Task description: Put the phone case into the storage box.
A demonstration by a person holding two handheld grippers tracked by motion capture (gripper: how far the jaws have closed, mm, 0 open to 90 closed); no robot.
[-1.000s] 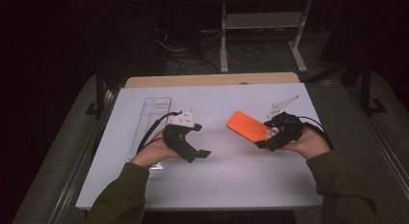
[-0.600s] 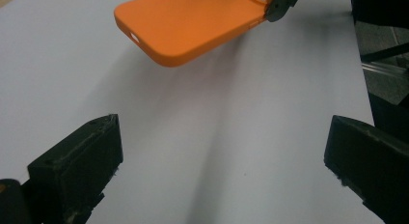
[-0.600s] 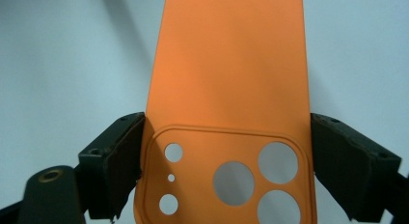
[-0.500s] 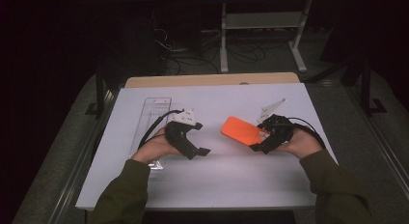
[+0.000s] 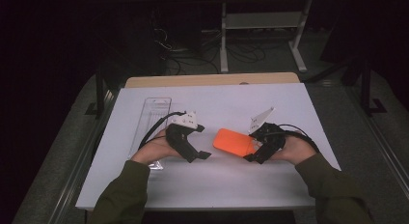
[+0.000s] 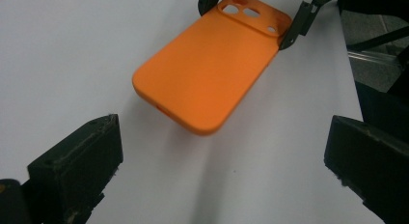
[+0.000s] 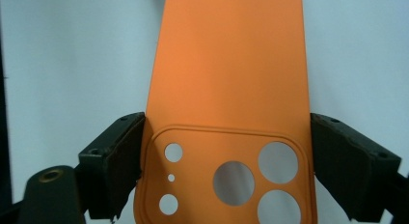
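Observation:
An orange phone case (image 5: 233, 141) hangs just over the white tabletop (image 5: 289, 103), near the middle. My right gripper (image 5: 252, 150) is shut on its camera-cutout end, and in the right gripper view both pads press the sides of the case (image 7: 226, 89) inside my right gripper (image 7: 226, 166). My left gripper (image 5: 198, 157) stands open just left of the case, jaws turned toward it. In the left gripper view the case (image 6: 212, 74) lies ahead of my wide-apart left gripper (image 6: 222, 171), its free end casting a shadow. The right gripper's fingers (image 6: 295, 23) clamp its far end.
A clear plastic tray (image 5: 152, 122) lies along the table's left side, under the left forearm. A wooden strip (image 5: 207, 80) edges the far side. Beyond it stand a metal frame (image 5: 260, 21) and floor cables. A white tag (image 5: 260, 119) sticks up from the right gripper.
My right gripper has carried the orange case leftward and slightly down, closer to the left gripper. The left gripper has stayed where it was.

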